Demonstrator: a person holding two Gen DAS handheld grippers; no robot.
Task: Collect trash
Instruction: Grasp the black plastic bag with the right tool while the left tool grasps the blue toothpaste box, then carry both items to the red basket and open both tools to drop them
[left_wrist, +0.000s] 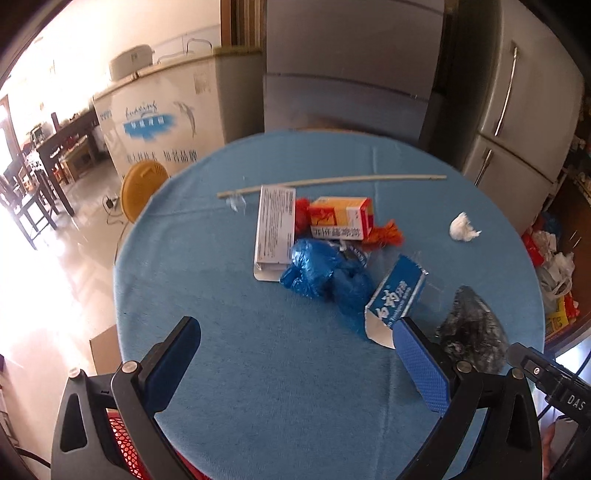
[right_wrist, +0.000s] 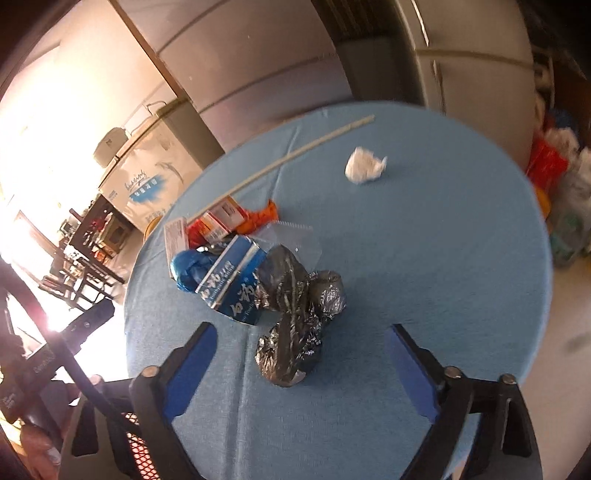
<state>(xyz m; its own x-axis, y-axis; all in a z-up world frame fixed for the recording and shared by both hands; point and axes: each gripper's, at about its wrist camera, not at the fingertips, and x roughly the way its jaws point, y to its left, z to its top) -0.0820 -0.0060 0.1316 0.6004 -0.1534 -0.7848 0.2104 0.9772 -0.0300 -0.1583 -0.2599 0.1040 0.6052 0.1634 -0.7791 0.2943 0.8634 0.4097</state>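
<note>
Left claw (left_wrist: 295, 343): mine, spread, empty above counter (left_wrist: 258, 369) | Right claw (right_wrist: 301, 354): spread, straddling black bag (right_wrist: 295, 314) without contact | Trash: blue carton (right_wrist: 232, 284) touches bag, mid-counter

Red mesh basket (left_wrist: 122, 443) mostly hidden under the table (left_wrist: 258, 369) edge and claw frame. Blue carton (left_wrist: 397, 299): near corner covered by a claw finger. Black crumpled bag (left_wrist: 469, 332) partly behind that finger. Bags on the floor (right_wrist: 561, 192) blurred, contents unreadable. Carton print too small to read.
</note>
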